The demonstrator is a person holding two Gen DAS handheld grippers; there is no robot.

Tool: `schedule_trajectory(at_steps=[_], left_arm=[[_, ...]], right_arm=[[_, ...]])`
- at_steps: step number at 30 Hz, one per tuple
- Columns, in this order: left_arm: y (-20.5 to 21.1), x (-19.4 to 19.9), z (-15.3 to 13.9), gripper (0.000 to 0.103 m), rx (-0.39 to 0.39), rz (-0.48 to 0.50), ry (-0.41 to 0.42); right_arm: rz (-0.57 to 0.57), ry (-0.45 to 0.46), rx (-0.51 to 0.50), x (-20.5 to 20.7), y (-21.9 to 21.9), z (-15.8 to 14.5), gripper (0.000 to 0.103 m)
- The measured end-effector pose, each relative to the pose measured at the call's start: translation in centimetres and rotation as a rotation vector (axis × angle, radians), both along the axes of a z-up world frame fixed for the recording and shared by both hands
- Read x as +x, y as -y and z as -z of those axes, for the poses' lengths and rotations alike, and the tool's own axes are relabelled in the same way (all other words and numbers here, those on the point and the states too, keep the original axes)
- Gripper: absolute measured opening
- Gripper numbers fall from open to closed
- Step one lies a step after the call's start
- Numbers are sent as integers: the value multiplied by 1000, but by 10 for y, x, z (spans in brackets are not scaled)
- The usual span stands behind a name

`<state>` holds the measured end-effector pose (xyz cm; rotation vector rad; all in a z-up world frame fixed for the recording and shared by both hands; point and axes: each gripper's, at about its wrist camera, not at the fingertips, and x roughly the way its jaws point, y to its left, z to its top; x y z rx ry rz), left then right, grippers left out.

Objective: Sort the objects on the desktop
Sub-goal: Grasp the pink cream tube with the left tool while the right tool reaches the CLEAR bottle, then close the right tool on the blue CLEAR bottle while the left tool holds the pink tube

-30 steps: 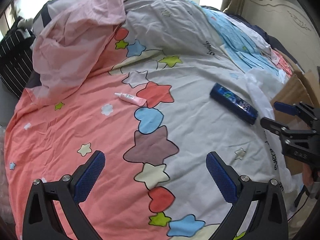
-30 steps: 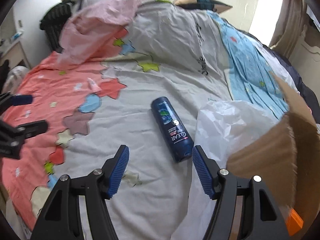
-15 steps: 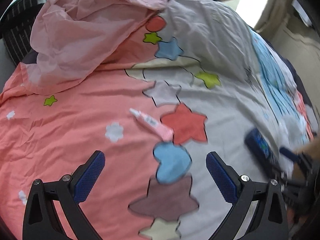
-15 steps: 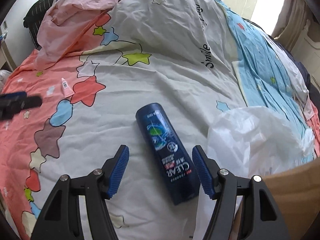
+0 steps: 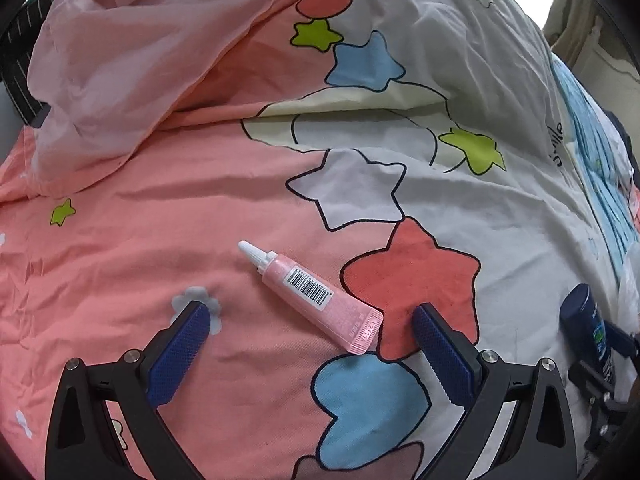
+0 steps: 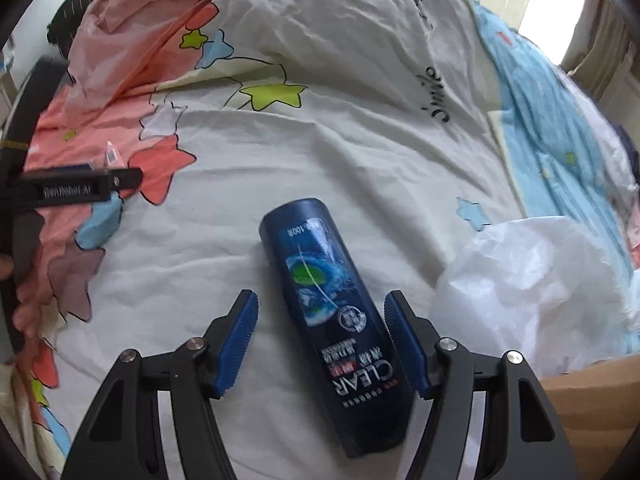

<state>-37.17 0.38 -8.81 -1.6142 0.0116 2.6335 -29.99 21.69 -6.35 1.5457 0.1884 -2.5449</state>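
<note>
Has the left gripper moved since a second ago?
Yes. The left gripper has closed in on the pink tube, which now lies between its open fingers on the bedsheet.

Quilt [image 5: 168,216]: matt woven cloth, creased, with printed stars. Tube [image 5: 316,298]: soft pink plastic with a faint glittery sheen, a white plastic cap and a paper barcode label. Bottle [image 6: 332,308]: smooth, glossy dark blue plastic. Bag [image 6: 532,280]: thin, crinkled white plastic. Box [image 6: 592,400]: matt brown cardboard. Pads [image 5: 444,356]: blue, finely ribbed and matt.
</note>
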Motion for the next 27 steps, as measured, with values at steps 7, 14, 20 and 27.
schedule_trajectory(at_steps=[7,14,20,27], left_arm=[[1,10,-16,4,14,96,3],[-3,43,-36,2,25,204,-6],[-5,67,-46,2,13,237,-15],[-3,88,-39,3,1,247,20]], right_arm=[[18,28,-92,-7,-10,7,62],[18,23,-131,-3,-10,6,63],[33,35,-192,-1,-16,4,63],[20,38,-176,5,-12,5,63]])
